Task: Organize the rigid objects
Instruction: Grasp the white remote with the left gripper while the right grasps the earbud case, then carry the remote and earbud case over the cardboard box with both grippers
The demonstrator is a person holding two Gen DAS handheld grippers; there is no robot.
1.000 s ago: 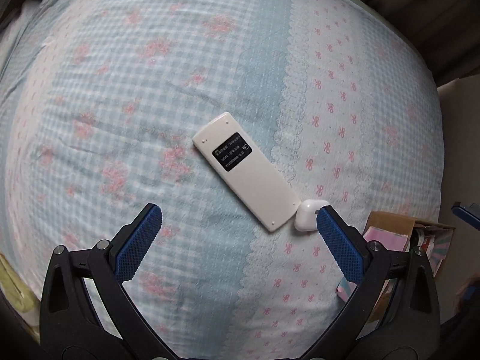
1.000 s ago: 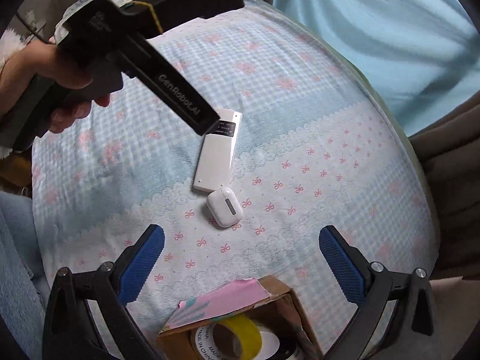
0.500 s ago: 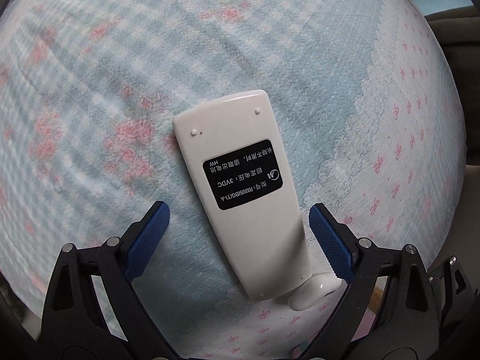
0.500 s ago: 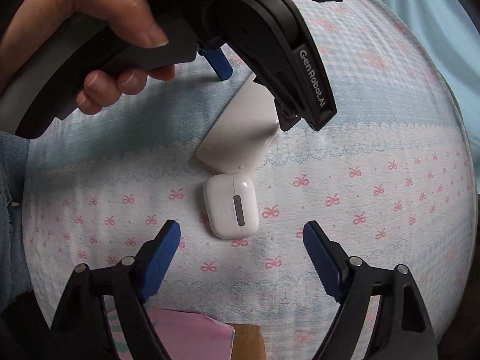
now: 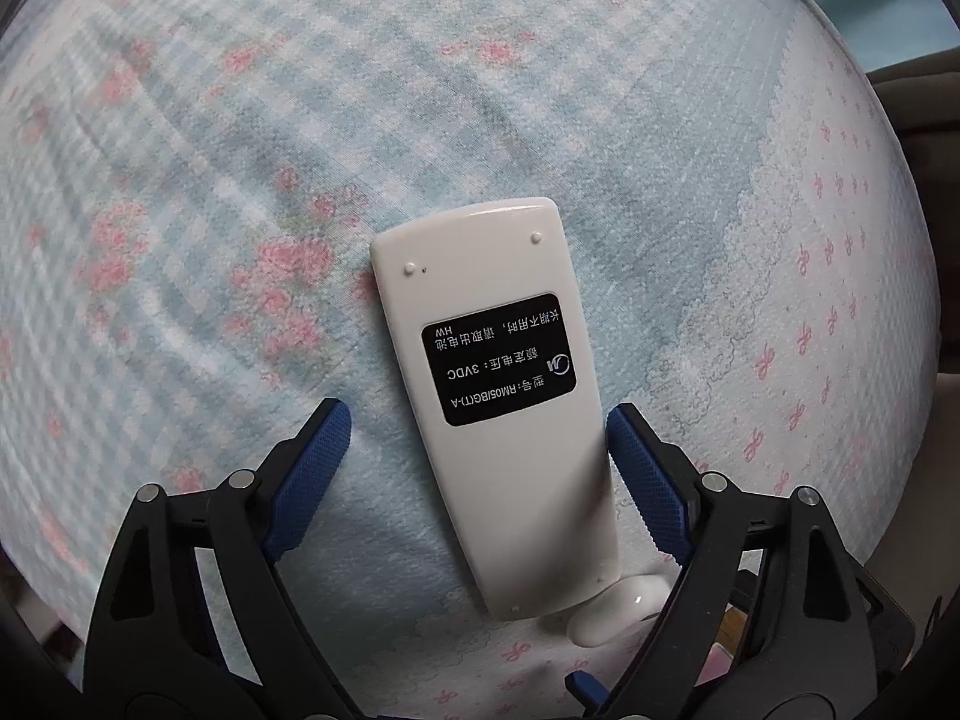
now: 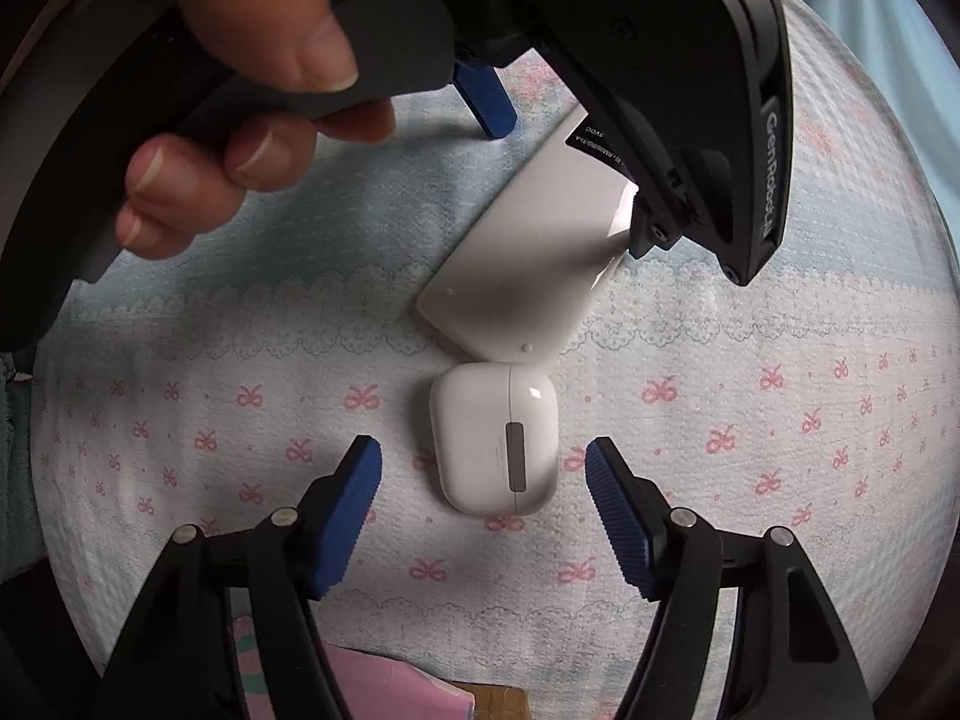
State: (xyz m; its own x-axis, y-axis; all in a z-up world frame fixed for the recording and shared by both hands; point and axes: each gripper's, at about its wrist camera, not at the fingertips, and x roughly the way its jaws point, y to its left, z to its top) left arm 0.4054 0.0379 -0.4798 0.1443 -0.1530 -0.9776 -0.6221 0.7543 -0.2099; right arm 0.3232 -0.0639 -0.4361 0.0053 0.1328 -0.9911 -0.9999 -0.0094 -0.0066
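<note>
A white remote control (image 5: pixel 498 408) lies face down on the floral bedsheet, black label up. My left gripper (image 5: pixel 480 456) is open, its blue fingers on either side of the remote's lower half, the right pad close to its edge. A white earbud case (image 6: pixel 495 444) lies just below the remote's end (image 6: pixel 522 276) and shows partly in the left wrist view (image 5: pixel 618 609). My right gripper (image 6: pixel 483 498) is open, its fingers either side of the case, not touching.
The bed (image 5: pixel 240 150) has a blue checked sheet with pink flowers and a white band with pink bows (image 6: pixel 780 420). A cardboard box with pink lining (image 6: pixel 384 684) sits at the near edge, below my right gripper. The person's hand (image 6: pixel 240 120) holds the left gripper.
Both grippers have come down close to the bed. The left one has narrowed around the remote; the right one has moved in around the earbud case.
</note>
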